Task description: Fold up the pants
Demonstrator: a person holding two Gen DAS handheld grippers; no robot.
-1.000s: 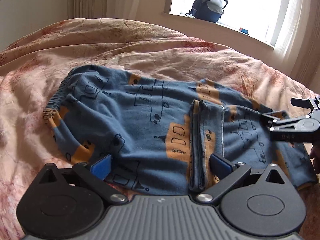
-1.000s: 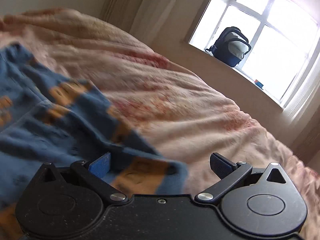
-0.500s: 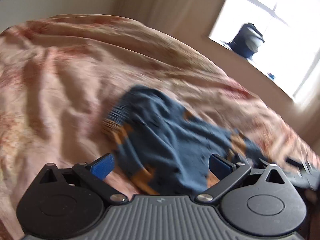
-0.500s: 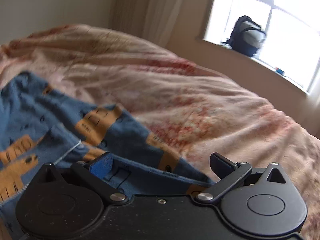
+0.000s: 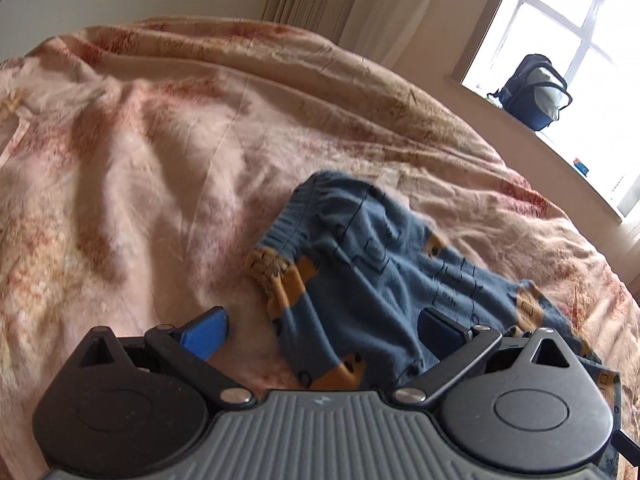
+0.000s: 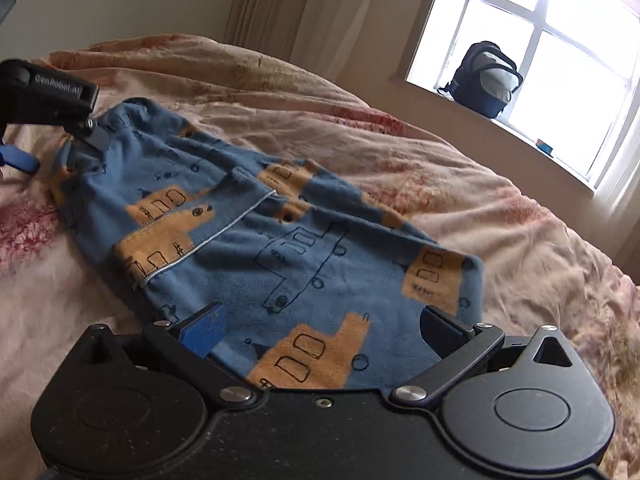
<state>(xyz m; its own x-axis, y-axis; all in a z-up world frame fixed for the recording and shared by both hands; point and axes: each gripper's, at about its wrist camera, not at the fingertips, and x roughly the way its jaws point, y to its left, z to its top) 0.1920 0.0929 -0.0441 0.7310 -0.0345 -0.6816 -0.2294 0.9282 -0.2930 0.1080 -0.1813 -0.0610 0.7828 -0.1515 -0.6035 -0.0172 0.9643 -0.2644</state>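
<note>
Small blue pants with orange vehicle prints lie on the bed, one leg folded over so a light seam shows. In the left wrist view the pants show their ribbed waistband at the left end. My left gripper is open, straddling the near waistband corner, and it also shows in the right wrist view at that end. My right gripper is open, with the leg end of the pants lying between its fingers.
A rumpled pink floral duvet covers the bed. A dark backpack sits on the windowsill at the back right, with a small object further along the sill. Curtains hang beside the window.
My left gripper has swung left from mid-pants to the waistband end. My right gripper has pulled back so more of the leg end lies in view. Both stay open.
</note>
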